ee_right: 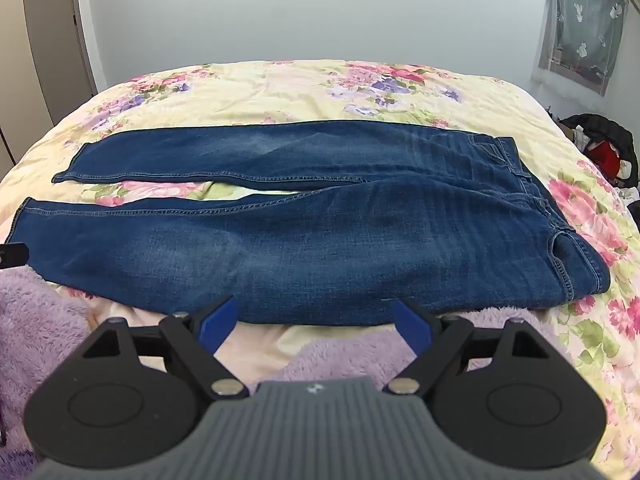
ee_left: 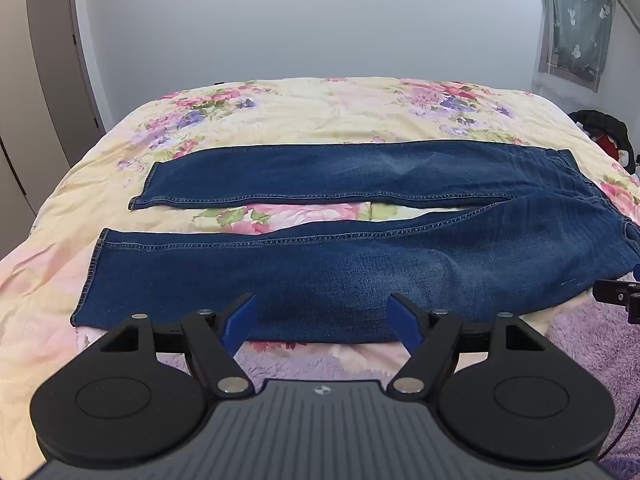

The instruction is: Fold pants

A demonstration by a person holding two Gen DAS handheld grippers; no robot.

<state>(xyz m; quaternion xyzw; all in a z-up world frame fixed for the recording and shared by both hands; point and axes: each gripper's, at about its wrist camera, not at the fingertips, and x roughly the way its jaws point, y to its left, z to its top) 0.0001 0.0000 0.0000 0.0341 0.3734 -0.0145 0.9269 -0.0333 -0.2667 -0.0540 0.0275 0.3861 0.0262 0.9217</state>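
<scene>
left wrist | left hand-held gripper spread wide | jeans near edge just ahead

blue jeans lie flat across the flowered bed, legs apart, hems to the left. the left gripper hovers at the near leg, jaws wide.

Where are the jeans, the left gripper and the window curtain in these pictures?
jeans (ee_right: 280, 248), right wrist view, on the near leg's thigh.
left gripper (ee_left: 322, 316), left wrist view, between its open blue fingertips.
window curtain (ee_left: 576, 28), left wrist view, on its middle.
</scene>
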